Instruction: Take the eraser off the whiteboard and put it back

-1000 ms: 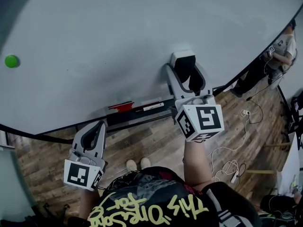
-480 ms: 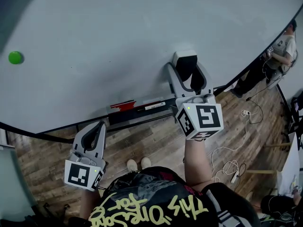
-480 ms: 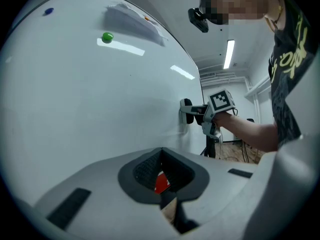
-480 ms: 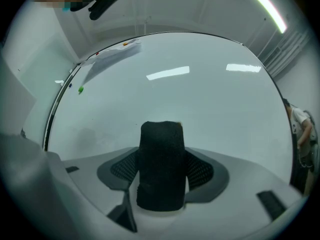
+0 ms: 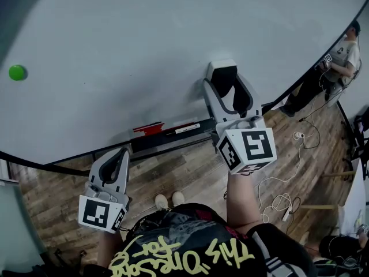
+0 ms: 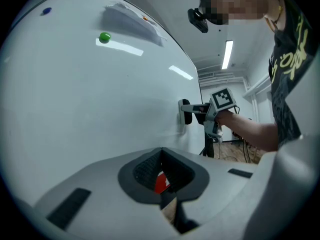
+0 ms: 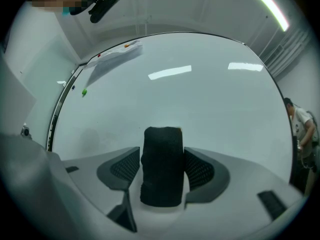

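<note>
**Right gripper** (image 5: 226,91)
- Sits right of centre in the head view, jaws pointing up-frame at the whiteboard (image 5: 144,33).
- Clamps the eraser (image 5: 222,68) between both jaws, one jaw on each long side.
- Shows, in the right gripper view, the eraser (image 7: 161,171) upright at lower centre, black felt face toward the camera, a ribbed pad (image 7: 200,170) pressed against each flank.
- Appears again at centre right of the left gripper view, with the eraser (image 6: 187,112) end-on against the board surface; contact looks complete there, though the part is small in frame.

**Left gripper** (image 5: 122,152)
- Hangs at lower left of the head view, below the board's lower edge and over the wooden floor (image 5: 190,175).
- Stays clear of the eraser: well apart, down-frame and to the left.
- Keeps both jaws closed tip to tip in the left gripper view, at lower centre, with nothing gripped.
- Leaves a small diamond opening behind the tips; shows a red patch (image 6: 161,183) through it, beyond the pads.

**Surroundings**
- Marker tray (image 5: 173,135): runs along the board's lower edge, centre of the head view, between the two grippers; carries a red item (image 5: 147,128) at its left end.
- Green magnet (image 5: 17,72): far left on the board, well apart from the eraser.
- Paper sheet (image 6: 132,21): upper centre of the left gripper view, on the board.
- Second person (image 5: 345,57): upper right corner of the head view, beyond the board's edge.
- Cables (image 5: 282,203): lower right, on the floor.
</note>
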A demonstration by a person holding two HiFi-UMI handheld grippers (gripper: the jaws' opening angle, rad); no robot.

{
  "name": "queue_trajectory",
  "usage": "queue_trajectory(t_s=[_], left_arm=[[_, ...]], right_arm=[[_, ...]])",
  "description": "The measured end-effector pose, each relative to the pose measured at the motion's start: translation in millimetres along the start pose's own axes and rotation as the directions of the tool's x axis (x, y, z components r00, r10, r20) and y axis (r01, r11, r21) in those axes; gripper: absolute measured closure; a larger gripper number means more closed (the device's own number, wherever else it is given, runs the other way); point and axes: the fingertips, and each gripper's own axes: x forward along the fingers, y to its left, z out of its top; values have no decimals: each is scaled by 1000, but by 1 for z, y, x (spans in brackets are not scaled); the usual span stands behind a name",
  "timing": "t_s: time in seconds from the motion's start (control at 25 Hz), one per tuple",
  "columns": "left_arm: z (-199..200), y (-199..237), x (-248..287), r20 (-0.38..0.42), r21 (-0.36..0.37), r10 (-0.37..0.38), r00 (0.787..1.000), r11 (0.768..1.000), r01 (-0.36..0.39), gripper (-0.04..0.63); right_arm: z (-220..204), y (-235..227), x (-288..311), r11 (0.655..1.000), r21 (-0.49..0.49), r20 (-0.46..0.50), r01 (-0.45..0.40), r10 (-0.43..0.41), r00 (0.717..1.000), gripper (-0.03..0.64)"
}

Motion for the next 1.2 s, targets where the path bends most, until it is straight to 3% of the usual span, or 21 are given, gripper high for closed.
queue_trajectory(t_s=[0.84,1.2], left_arm=[[9,-19,5,15,22,-28,999,999,27,588],[13,-26,10,22,33,-36,999,999,35,588]], right_arm=[[-7,9,-51,998,-15,-40,-68,67,997,360],[-10,23,-64,995,-17,-40,-102,101,994,521]])
